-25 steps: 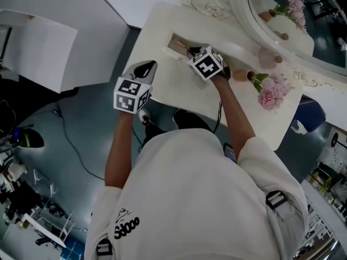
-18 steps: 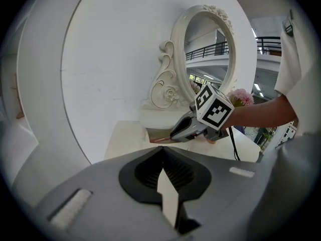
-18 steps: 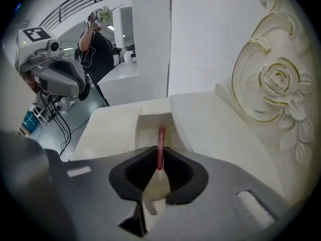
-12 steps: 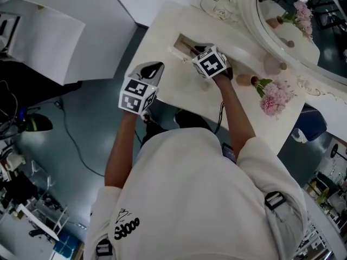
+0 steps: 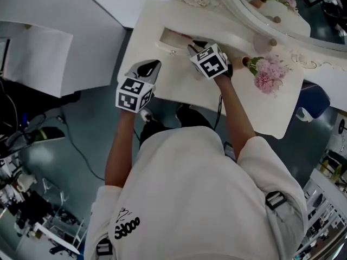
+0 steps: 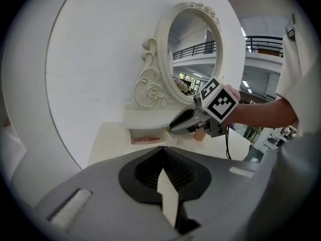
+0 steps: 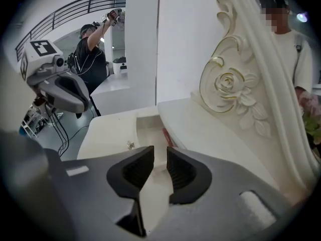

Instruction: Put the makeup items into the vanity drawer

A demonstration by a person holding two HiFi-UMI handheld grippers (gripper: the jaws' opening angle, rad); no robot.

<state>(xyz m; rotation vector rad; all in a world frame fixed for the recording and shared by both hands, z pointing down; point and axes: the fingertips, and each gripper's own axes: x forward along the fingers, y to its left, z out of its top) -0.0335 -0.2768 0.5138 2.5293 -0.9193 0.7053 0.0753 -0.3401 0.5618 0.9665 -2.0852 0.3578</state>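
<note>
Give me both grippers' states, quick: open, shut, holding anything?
Left gripper: shut, nothing between its jaws.
Right gripper: open, empty.

The vanity top (image 5: 173,77) looked like cream-painted wood, smooth with a soft satin sheen. The mirror frame (image 7: 228,92) had the same cream finish, carved into a raised rose with thin gold edging, and the mirror glass (image 6: 193,39) was properly glossy. The left gripper (image 6: 161,149) and right gripper (image 7: 159,157) both had matt grey plastic shells with black ribbed pads (image 7: 134,172). The flowers (image 5: 265,75) by the vanity's back edge looked like fabric, and the person's shirt (image 5: 200,199) was plain white cloth.
</note>
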